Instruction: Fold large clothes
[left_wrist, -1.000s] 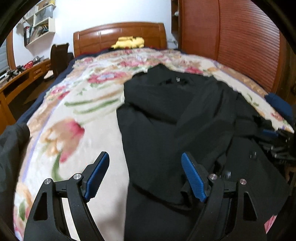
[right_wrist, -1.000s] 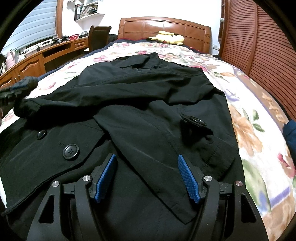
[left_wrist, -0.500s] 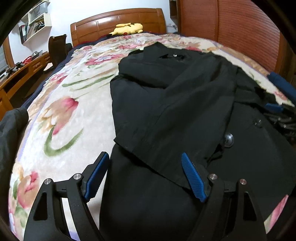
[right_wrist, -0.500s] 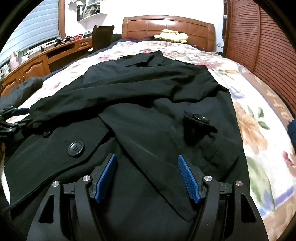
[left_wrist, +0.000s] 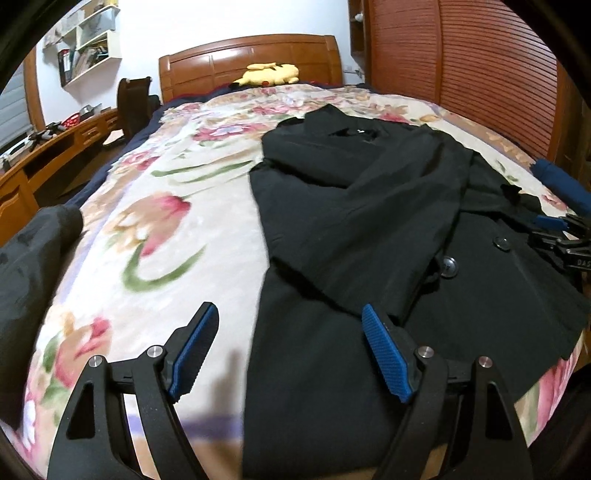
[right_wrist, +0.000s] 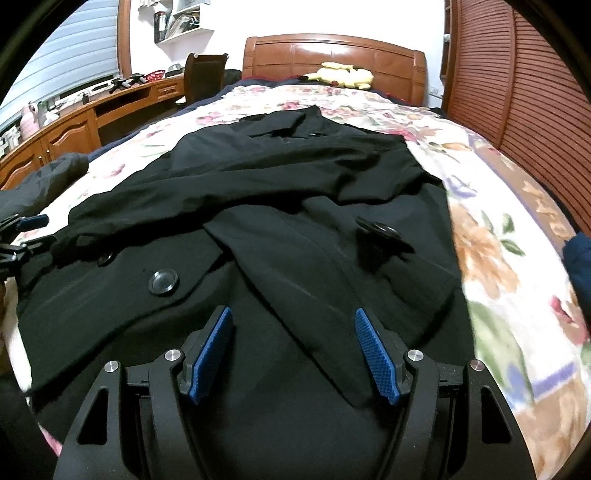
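A large black coat (left_wrist: 369, 229) with big round buttons lies spread on the floral bed, collar toward the headboard, both sleeves folded across its front. It also fills the right wrist view (right_wrist: 280, 229). My left gripper (left_wrist: 288, 350) is open and empty, above the coat's lower left edge near the foot of the bed. My right gripper (right_wrist: 293, 350) is open and empty, above the coat's lower right part. Each gripper shows at the edge of the other's view: the right one (left_wrist: 561, 240) and the left one (right_wrist: 18, 236).
The floral blanket (left_wrist: 155, 236) covers the bed. A yellow plush toy (left_wrist: 269, 74) lies by the wooden headboard (right_wrist: 332, 51). A dark grey garment (left_wrist: 26, 266) lies at the bed's left edge, a blue one (left_wrist: 561, 184) at the right. A desk (right_wrist: 92, 114) and chair stand left; slatted wardrobe doors (left_wrist: 480, 74) right.
Both grippers have drawn back toward the foot of the bed and stayed open. The left view now takes in more of the coat's lower part and the bed.
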